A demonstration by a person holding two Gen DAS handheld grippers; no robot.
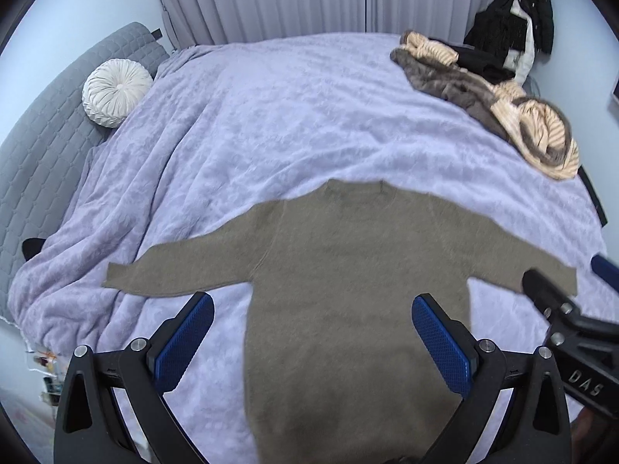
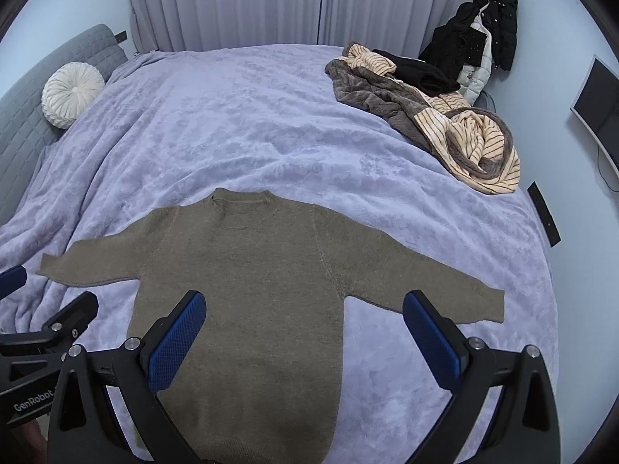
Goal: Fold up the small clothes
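An olive-brown sweater (image 1: 348,270) (image 2: 247,278) lies flat on the lavender bed cover (image 1: 271,116) (image 2: 251,116), collar away from me, both sleeves spread out sideways. My left gripper (image 1: 313,309) hovers open above the sweater's lower body, with nothing between its blue pads. My right gripper (image 2: 303,305) is also open, held over the right edge of the body below the right sleeve. Each gripper shows at the edge of the other's view: the right one (image 1: 561,290) near the right cuff, the left one (image 2: 46,301) below the left cuff.
A heap of brown and striped clothes (image 1: 503,100) (image 2: 445,123) lies at the bed's far right. Dark coats (image 2: 483,31) hang in the corner. A round white cushion (image 1: 116,92) (image 2: 71,92) rests against the grey headboard (image 1: 38,135) on the left. Curtains (image 2: 271,0) close the back.
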